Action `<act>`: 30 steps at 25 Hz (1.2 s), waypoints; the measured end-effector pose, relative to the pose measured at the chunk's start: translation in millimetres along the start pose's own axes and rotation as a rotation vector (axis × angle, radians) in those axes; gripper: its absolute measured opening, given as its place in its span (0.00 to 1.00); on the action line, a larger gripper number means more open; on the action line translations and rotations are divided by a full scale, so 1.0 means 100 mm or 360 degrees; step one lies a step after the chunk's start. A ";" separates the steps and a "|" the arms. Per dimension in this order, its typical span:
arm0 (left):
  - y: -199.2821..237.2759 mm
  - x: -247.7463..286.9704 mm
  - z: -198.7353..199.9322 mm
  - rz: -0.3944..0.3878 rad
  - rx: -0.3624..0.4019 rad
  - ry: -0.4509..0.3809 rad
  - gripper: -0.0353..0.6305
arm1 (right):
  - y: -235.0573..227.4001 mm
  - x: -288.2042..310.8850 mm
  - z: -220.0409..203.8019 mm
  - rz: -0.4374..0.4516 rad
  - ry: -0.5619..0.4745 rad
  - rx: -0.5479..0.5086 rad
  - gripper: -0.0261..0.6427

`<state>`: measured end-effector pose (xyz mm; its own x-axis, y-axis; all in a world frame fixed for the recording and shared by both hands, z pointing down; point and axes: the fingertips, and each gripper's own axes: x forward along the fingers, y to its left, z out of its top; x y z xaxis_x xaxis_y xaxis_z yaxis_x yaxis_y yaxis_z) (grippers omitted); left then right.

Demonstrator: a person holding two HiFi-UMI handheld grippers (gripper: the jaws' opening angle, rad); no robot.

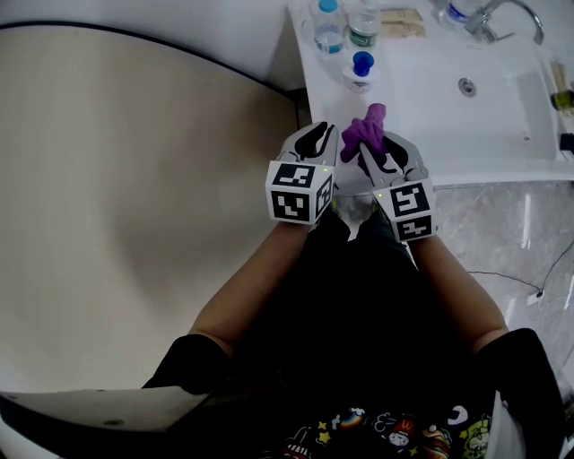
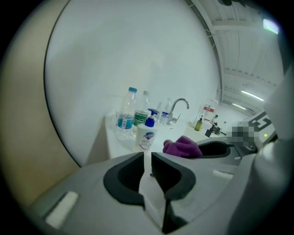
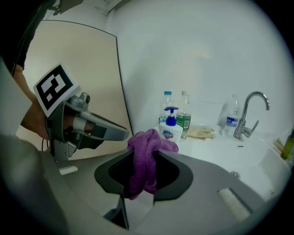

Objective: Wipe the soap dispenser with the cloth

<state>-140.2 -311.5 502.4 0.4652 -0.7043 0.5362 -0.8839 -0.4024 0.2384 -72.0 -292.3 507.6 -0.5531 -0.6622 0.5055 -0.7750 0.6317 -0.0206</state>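
The soap dispenser (image 1: 361, 70), white with a blue pump, stands on the white counter near its left edge, also in the left gripper view (image 2: 147, 136) and the right gripper view (image 3: 171, 130). My right gripper (image 1: 369, 143) is shut on a bunched purple cloth (image 3: 148, 143), which sticks out past its tips (image 1: 366, 133). It hovers over the counter's front edge, short of the dispenser. Close beside it on the left, my left gripper (image 1: 320, 142) holds nothing; its jaws (image 2: 147, 155) stand almost together with only a thin slit.
Two water bottles (image 1: 328, 27) (image 1: 363, 25) stand behind the dispenser. A sink basin (image 1: 502, 99) with a chrome faucet (image 1: 507, 13) lies to the right, with small bottles (image 1: 563, 99) at its far edge. A beige wall panel (image 1: 134, 179) fills the left.
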 end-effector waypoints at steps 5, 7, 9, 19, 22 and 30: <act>-0.17 0.07 -0.09 0.0000 0.0006 0.0021 0.27 | -0.01 -0.03 -0.24 0.0038 0.0066 0.0014 0.24; -0.18 0.06 -0.12 0.0016 -0.0002 0.0028 0.27 | -0.01 0.01 -0.29 0.0071 0.0086 0.0005 0.27; -0.19 0.06 -0.14 0.0030 -0.0009 0.0031 0.27 | -0.01 0.06 -0.34 0.0090 0.0107 0.0018 0.30; -0.20 0.07 -0.08 0.0055 -0.0016 -0.0025 0.27 | -0.08 -0.05 -0.07 0.0048 -0.0025 0.0051 0.30; -0.27 0.06 0.09 0.0051 0.0059 -0.0095 0.27 | -0.22 -0.17 0.17 -0.0038 -0.0127 0.0067 0.24; -0.44 -0.08 0.81 0.0082 0.0272 -0.0434 0.27 | -0.61 -0.35 0.83 -0.0195 -0.0378 0.0039 0.07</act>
<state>-100.7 -335.8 421.7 0.4363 -0.8477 0.3018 -0.8965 -0.4384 0.0646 -30.3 -340.8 419.6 -0.5085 -0.8110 0.2893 -0.8463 0.5327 0.0059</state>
